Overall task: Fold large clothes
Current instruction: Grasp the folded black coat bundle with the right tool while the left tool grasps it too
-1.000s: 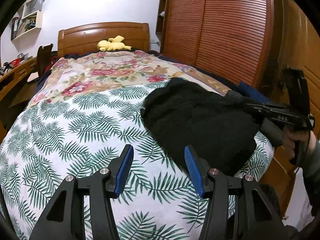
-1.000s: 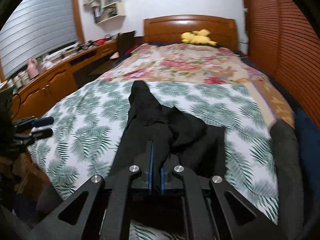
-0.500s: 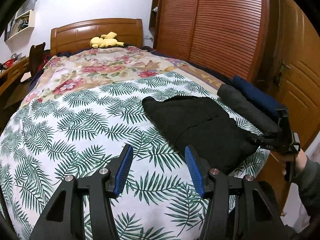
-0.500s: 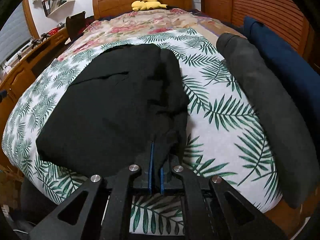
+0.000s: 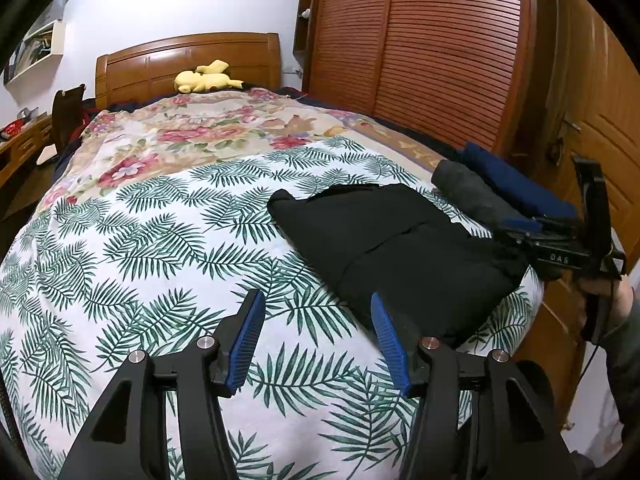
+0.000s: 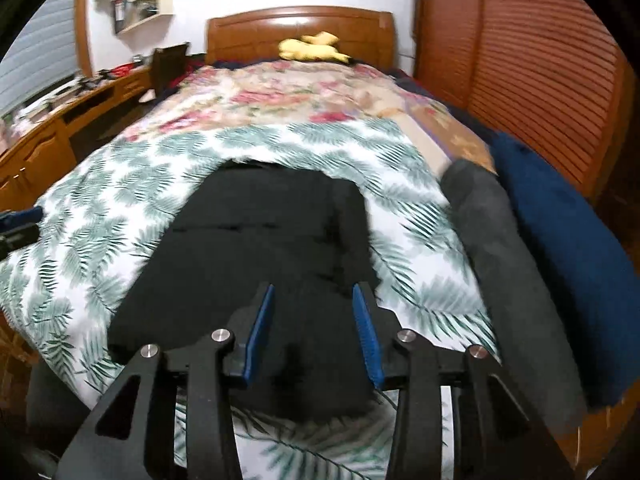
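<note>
On the bed: black garment (image 5: 392, 248) lies folded on the leaf-print cover (image 5: 160, 240) (near its right edge)
Left gripper (image 5: 316, 336): fingers apart, holding nothing
Right gripper (image 6: 314, 332): fingers spread, garment beneath
Beside: grey roll (image 6: 508, 264)
</note>
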Available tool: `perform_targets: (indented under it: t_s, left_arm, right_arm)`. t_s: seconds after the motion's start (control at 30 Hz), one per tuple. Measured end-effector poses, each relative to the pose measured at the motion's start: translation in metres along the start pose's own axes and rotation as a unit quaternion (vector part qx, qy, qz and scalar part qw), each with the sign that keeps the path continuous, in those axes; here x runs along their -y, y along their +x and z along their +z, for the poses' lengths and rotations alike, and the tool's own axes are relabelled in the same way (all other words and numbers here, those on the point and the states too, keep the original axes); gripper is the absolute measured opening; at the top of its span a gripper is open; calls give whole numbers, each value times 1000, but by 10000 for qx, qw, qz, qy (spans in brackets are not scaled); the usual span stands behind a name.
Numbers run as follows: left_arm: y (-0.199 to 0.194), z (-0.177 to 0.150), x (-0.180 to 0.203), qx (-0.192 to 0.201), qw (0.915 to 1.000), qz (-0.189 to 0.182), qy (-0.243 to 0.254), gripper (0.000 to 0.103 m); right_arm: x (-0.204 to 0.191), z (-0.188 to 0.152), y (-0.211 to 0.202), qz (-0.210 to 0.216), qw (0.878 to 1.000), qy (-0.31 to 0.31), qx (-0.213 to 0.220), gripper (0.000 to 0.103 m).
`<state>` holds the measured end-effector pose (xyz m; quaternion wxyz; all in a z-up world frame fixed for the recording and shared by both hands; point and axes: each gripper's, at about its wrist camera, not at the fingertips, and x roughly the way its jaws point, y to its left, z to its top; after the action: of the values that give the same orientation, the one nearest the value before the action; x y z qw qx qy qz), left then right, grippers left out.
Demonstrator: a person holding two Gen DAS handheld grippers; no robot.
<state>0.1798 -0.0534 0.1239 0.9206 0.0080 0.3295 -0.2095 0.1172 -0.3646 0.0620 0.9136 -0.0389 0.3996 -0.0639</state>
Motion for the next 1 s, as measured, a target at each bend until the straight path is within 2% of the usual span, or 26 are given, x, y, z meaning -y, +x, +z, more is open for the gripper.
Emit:
perform_targets:
  t_s: [0.1,0.27,0.37,0.5,0.7,0.83,1.0]
  left_arm:
    - [2,-1,-1,-23,10000,-16,-22,57]
    - [7,-1,1,-65,10000,37,4,57]
    - [11,-2,1,-73,10000,37,29,57]
    - [23,0,3,-84,10000,-24,15,58]
    - [53,13,4,-51,9999,-78,125,58]
    - [73,22,4,-62,9997,-79,218,58]
    - [100,36,4,-122,9995,-76,294,59]
  right_arm:
    - [-18,7,11,240,9995,-172,76,41]
    - [-30,2,41,462,9985,-195,-225,41]
    - [-21,-13,58,364,9979,-59,-529,41]
    - [-3,-28,74,469,9961,261,-705,41]
    - [1,-30,46,152,9976,146,-653,41]
    - [11,-38,18,38,9984,189,-525,41]
    - [22,-43,3,-165,9984,337,-430,41]
